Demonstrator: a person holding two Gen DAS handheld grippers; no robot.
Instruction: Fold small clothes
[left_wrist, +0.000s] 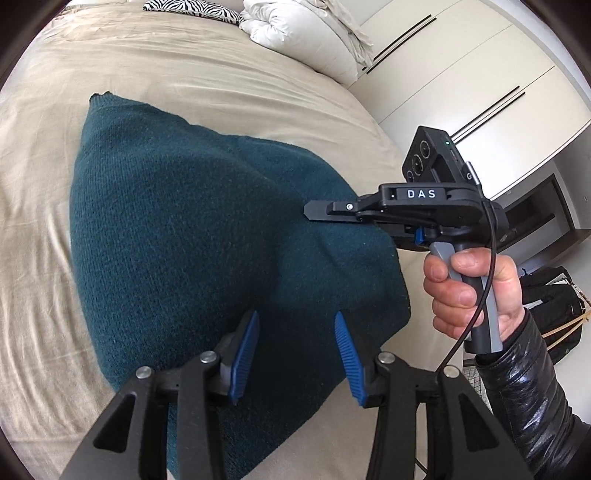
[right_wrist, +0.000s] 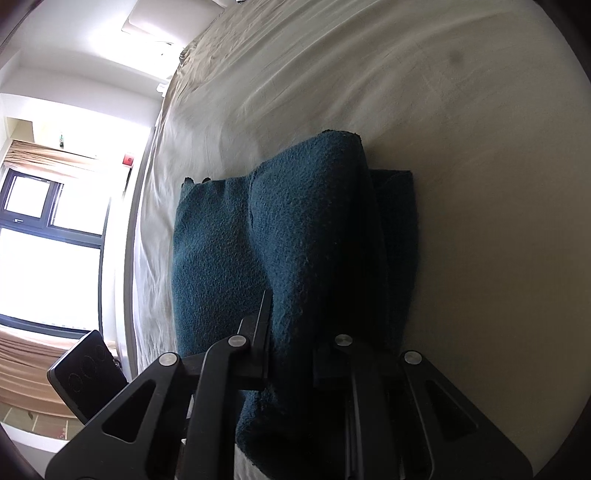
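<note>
That teal knit sweater (left_wrist: 207, 236) looks soft and floppy, right gripper (right_wrist: 291, 332) pinching its fold, left gripper (left_wrist: 295, 350) spread wide, grabbing nothing.

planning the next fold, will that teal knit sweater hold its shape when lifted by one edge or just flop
Probably flop: the teal knit sweater already bulges and sags in soft folds on the bed sheet. Its thick, fuzzy knit looks grippy, so the right gripper closed on a fold should not slip. It likely hangs heavy for its size.

Teal knit garment (left_wrist: 207, 229), beige bedsheet (left_wrist: 184, 74), zebra-print pillow (left_wrist: 192, 6), white duvet (left_wrist: 306, 29), blue claw pads (left_wrist: 245, 354)
</note>
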